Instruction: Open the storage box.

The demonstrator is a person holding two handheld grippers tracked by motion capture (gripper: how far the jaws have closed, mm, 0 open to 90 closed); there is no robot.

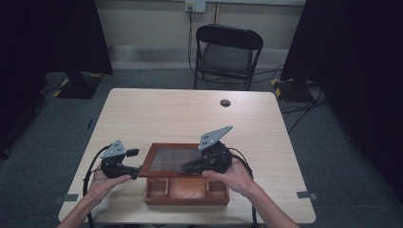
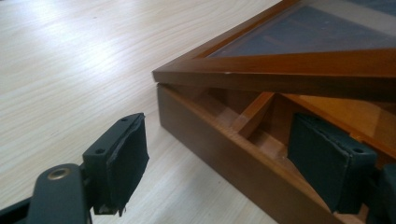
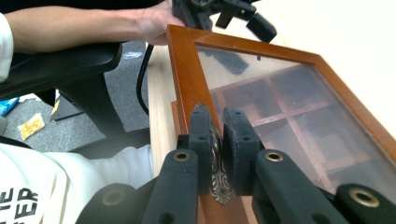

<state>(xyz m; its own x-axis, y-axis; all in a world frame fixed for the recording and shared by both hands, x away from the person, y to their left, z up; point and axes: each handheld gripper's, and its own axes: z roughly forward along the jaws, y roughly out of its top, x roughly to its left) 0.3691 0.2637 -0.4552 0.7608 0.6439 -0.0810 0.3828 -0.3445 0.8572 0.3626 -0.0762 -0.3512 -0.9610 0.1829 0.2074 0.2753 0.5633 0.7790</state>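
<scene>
Right tongs (image 3: 216,140): jaws are pressed together on the metal clasp (image 3: 217,179) at the front edge of the glazed lid (image 3: 299,116), which is held raised at a slant above the box (image 1: 186,189). Left tongs (image 2: 215,163): jaws are spread apart, one outside the box's left wall (image 2: 219,158) and one over a compartment, nothing being gripped. The box is seen near the front edge of the tabletop (image 1: 166,118), between the two hands, with its dividers exposed. A chair (image 1: 227,52) is seen beyond the tabletop.
</scene>
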